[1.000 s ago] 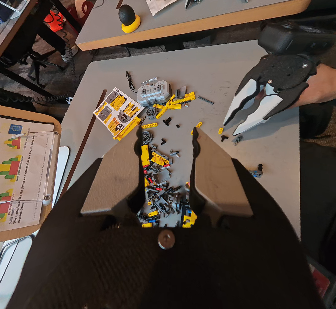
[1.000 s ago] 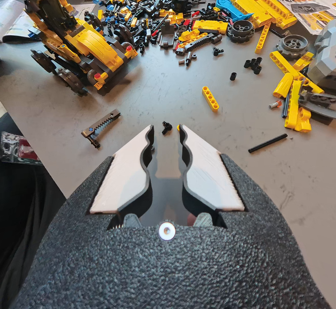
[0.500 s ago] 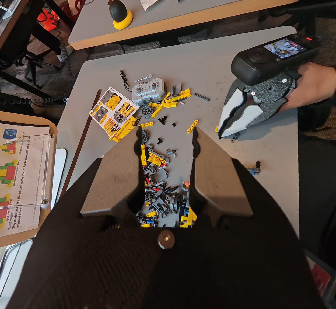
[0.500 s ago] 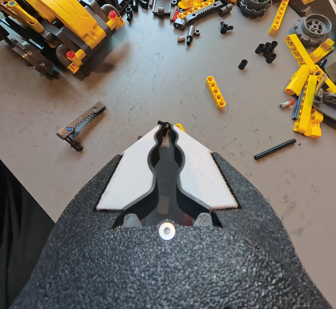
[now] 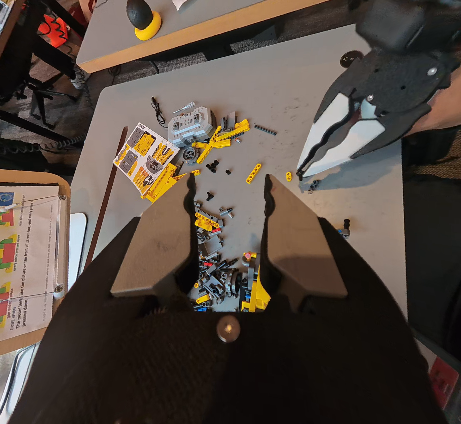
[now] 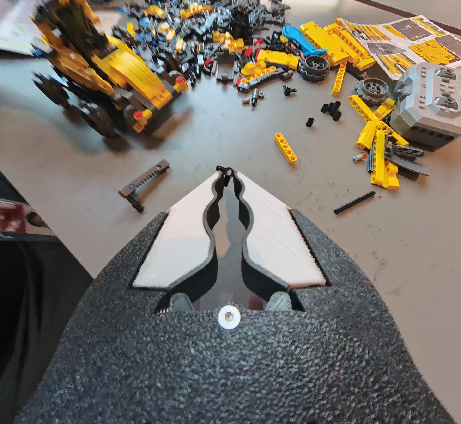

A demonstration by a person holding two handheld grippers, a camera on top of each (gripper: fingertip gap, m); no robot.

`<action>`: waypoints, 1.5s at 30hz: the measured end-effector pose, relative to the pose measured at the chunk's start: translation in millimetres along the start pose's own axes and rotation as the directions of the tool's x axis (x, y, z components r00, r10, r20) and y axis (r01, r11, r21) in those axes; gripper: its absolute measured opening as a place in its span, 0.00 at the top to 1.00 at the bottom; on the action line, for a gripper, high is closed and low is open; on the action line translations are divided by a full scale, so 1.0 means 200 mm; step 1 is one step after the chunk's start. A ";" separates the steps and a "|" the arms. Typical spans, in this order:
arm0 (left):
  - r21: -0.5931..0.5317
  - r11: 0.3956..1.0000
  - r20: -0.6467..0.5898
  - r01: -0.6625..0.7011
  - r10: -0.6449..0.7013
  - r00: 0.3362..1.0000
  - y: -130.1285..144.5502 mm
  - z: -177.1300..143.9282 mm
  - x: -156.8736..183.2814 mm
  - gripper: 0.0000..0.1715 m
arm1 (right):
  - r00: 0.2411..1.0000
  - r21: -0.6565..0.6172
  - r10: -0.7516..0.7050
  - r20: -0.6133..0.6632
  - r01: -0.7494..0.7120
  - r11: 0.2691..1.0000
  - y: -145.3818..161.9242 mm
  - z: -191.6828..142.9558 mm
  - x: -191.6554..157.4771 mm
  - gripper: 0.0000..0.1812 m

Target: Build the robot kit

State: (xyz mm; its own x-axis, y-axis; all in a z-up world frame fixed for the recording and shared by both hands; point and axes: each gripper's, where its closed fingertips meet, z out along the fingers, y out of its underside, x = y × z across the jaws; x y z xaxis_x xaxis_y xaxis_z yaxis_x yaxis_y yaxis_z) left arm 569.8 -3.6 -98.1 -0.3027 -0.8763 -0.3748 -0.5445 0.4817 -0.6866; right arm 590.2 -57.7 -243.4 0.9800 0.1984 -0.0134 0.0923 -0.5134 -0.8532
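Observation:
My right gripper (image 6: 226,172) is shut on a small black connector piece (image 6: 225,171) and holds it above the grey table (image 6: 224,132). It also shows in the left wrist view (image 5: 300,173), its tips just above the table by a small yellow piece (image 5: 288,176). My left gripper (image 5: 228,181) is open and empty, high above a pile of small grey, black and yellow building parts (image 5: 212,249). A partly built yellow and black vehicle (image 6: 104,75) stands at the left of the right wrist view. A short yellow beam (image 6: 285,148) lies ahead of the right gripper.
A grey motor block (image 6: 429,102), a sticker sheet (image 6: 404,40), wheels (image 6: 314,66), a blue tool (image 6: 300,39), a black axle (image 6: 354,202) and a grey toothed rack (image 6: 144,182) lie about. A second table (image 5: 224,7) with a black and yellow stand (image 5: 143,19) is behind. The left gripper's tips are roughly 15 centimeters from the right gripper's. It is some 20 centimeters from my right tips to the grey motor block (image 6: 429,102). It is also in sight in the left wrist view (image 5: 198,125).
My right gripper closed on the black connector on the table and has lifted it up and back. My left gripper stayed open, hovering over the pile.

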 end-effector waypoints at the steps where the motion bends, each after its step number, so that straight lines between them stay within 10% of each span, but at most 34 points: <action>1: 0.002 1.000 0.000 -0.003 0.003 1.000 0.00 0.00 0.00 0.69 | 0.999 0.032 0.029 0.015 -0.029 0.999 -0.03 -0.02 -0.01 0.96; 10: 0.073 0.995 0.040 -0.066 0.063 0.997 -0.07 -0.03 0.00 0.79 | 0.975 0.214 0.176 0.133 -0.202 0.956 -0.21 -0.18 -0.04 0.96; 21: 0.012 0.999 -0.265 0.053 -0.048 0.963 0.02 0.01 0.43 0.73 | 0.937 0.227 -0.193 -0.290 0.263 0.938 -0.28 -0.32 -0.11 0.96; 30: -0.044 0.997 -0.348 0.070 -0.081 0.934 0.13 0.17 0.62 0.83 | 0.847 0.197 -0.385 -0.366 0.475 0.858 -0.25 -0.40 -0.21 0.96; 35: 0.039 0.999 -0.312 0.007 0.006 0.950 0.06 0.16 0.65 0.82 | 0.928 0.262 -0.307 -0.214 0.357 0.897 -0.19 -0.41 -0.26 0.96; 39: 0.138 0.989 -0.273 -0.047 0.084 0.958 0.11 0.12 0.75 0.80 | 0.982 0.343 -0.109 0.155 0.050 0.938 -0.15 -0.41 -0.37 0.96; 45: 0.363 0.932 -0.246 0.015 0.080 0.966 0.13 -0.04 0.83 0.85 | 0.773 0.225 0.164 0.613 -0.370 0.901 -0.15 -0.40 -0.49 0.96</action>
State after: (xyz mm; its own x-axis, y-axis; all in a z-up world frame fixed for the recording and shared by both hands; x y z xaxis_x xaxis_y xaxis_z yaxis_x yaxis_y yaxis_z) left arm 498.9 -135.8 -173.7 -0.5282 -0.8071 -0.2637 -0.2282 0.4341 -0.8715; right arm 505.6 -129.3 -175.1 0.6649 0.5808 -0.4697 -0.3189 -0.3478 -0.8816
